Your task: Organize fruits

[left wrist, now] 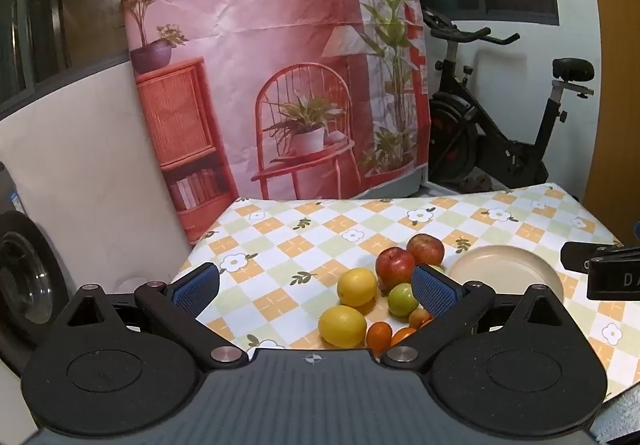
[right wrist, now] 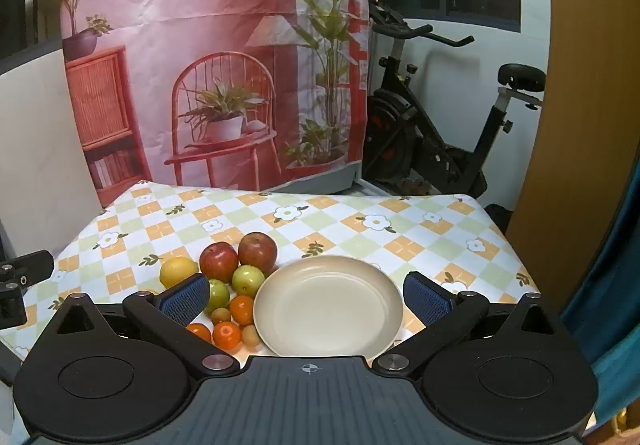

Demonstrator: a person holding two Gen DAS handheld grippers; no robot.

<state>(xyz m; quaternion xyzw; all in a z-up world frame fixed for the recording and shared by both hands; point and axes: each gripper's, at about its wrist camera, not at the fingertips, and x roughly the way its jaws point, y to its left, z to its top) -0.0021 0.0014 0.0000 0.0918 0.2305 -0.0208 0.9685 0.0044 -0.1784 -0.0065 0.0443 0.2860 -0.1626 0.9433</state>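
Printed backdrop [right wrist: 208, 57] and exercise bike [right wrist: 436, 117] stand beyond the far edge of the table [right wrist: 400, 221], which carries a checked, flower-patterned cloth.

Right gripper [right wrist: 306, 295] — jaws spread fully, nothing between the pads. The cream plate [right wrist: 328, 305] lies directly ahead, between the two fingers and below them, empty and flat on the cloth.

Left gripper [left wrist: 316, 287] — jaws likewise spread wide, gripping nothing. The fruit cluster sits ahead and toward its right finger; that finger's blue pad [left wrist: 434, 291] overlaps part of the cluster in the left wrist view.

Fruit, largest first. Two red apples [right wrist: 258, 249] [right wrist: 219, 261] lie side by side at the far end of the cluster, touching, stem hollows upward. Two lemons [left wrist: 357, 287] [left wrist: 342, 326] lie on the side away from the plate; the nearer lies with its long axis roughly across the left gripper's line of sight. Two green fruits [right wrist: 248, 280] [right wrist: 218, 295] sit just before the apples, one close beside the plate rim. Small oranges [right wrist: 226, 335] [right wrist: 242, 309] [right wrist: 199, 332] and two small yellowish fruits [right wrist: 221, 315] [right wrist: 252, 336] fill the near end, one of them touching or nearly touching the rim.

All fruit rests on the cloth, left of the plate as seen from the right gripper.
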